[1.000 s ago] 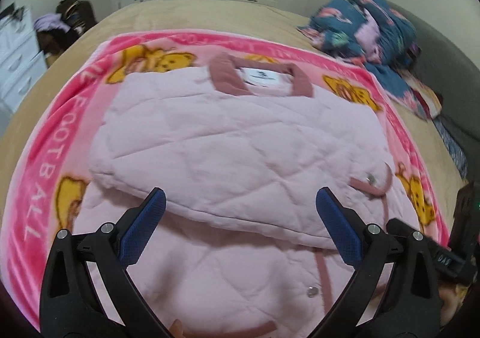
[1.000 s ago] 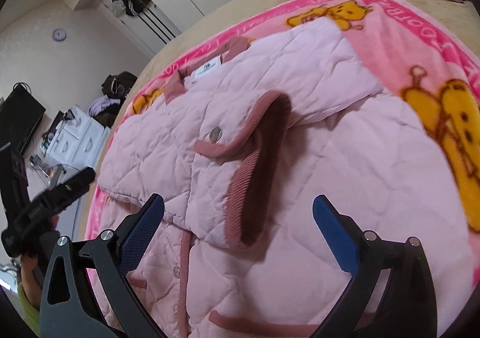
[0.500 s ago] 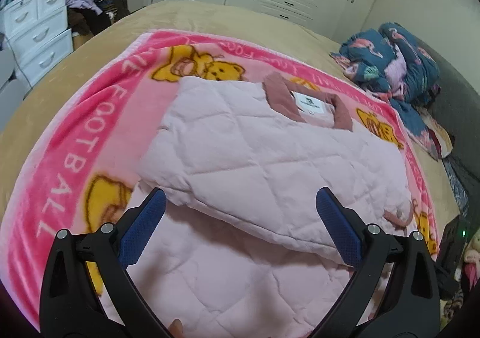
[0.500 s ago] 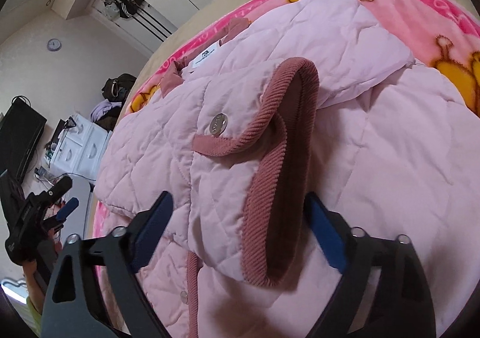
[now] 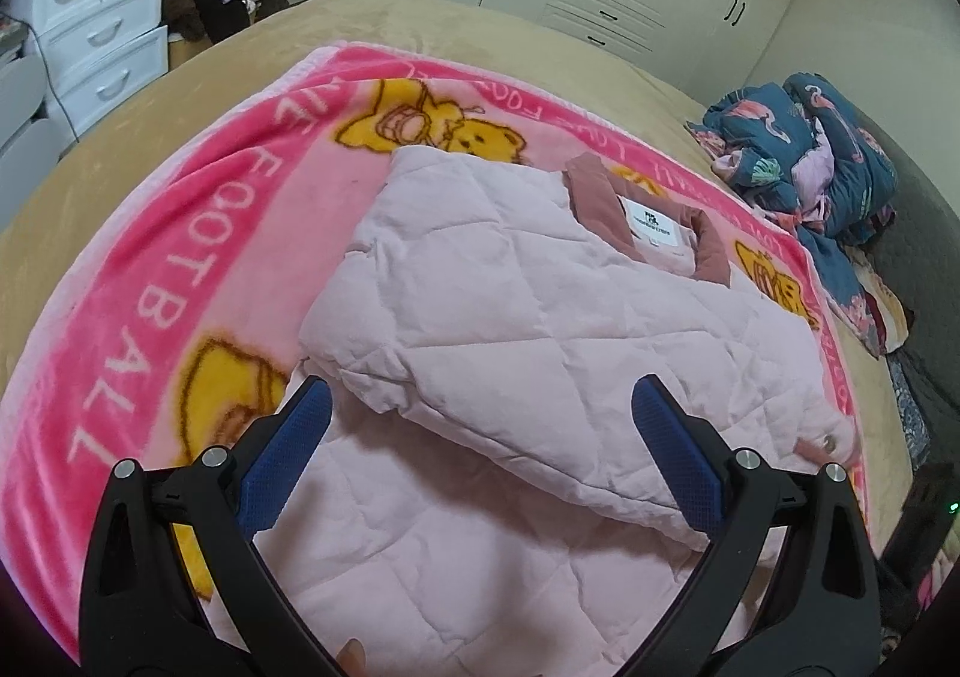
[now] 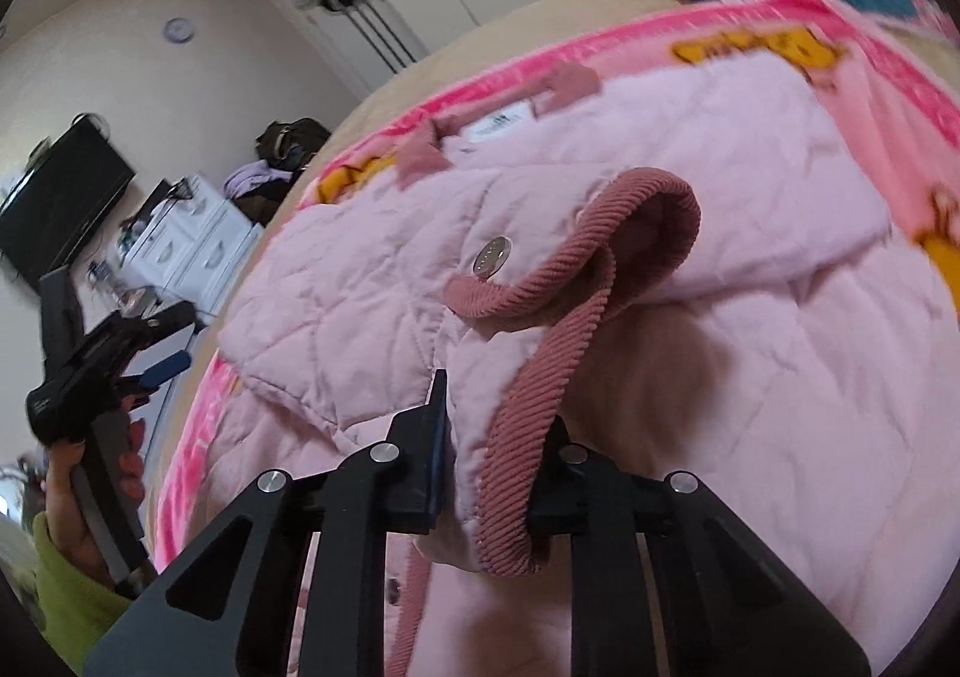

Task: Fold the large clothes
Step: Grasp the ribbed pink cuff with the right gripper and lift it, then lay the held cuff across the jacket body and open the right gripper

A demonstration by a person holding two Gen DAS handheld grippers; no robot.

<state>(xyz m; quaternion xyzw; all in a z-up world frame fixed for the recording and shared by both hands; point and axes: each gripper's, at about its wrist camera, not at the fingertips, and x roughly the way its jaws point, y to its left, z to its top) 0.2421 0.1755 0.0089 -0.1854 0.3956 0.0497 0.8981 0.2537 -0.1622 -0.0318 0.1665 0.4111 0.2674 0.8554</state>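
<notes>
A quilted pale-pink padded jacket point(image 5: 540, 329) with dusty-rose corduroy trim lies on a bright pink fleece blanket point(image 5: 198, 233) printed with yellow bears, which is spread over a tan-covered bed point(image 5: 420, 29). One sleeve is folded across the body, so the garment is partly folded, judging by how it lies.

Right gripper point(image 6: 492, 455): the jaws are closing on the ribbed corduroy cuff point(image 6: 540, 377) at the sleeve's end, and the fabric is pinched between them. The cuff is thick and firmly stitched, so it probably offers a surer hold than the slippery quilted panel; the sleeve can likely be carried by it.

Left gripper point(image 5: 480, 455): the jaws are spread wide and hold nothing. They hover over the near edge of the folded sleeve and the lower panel, probably ready to pin or take up the hem. The same tool appears at the left of the right wrist view, in a hand point(image 6: 72, 467) with a lime-green sleeve point(image 6: 72, 599).

A heap of dark floral bedding point(image 5: 804, 149) lies at the far corner of the bed, well apart from the jacket.
</notes>
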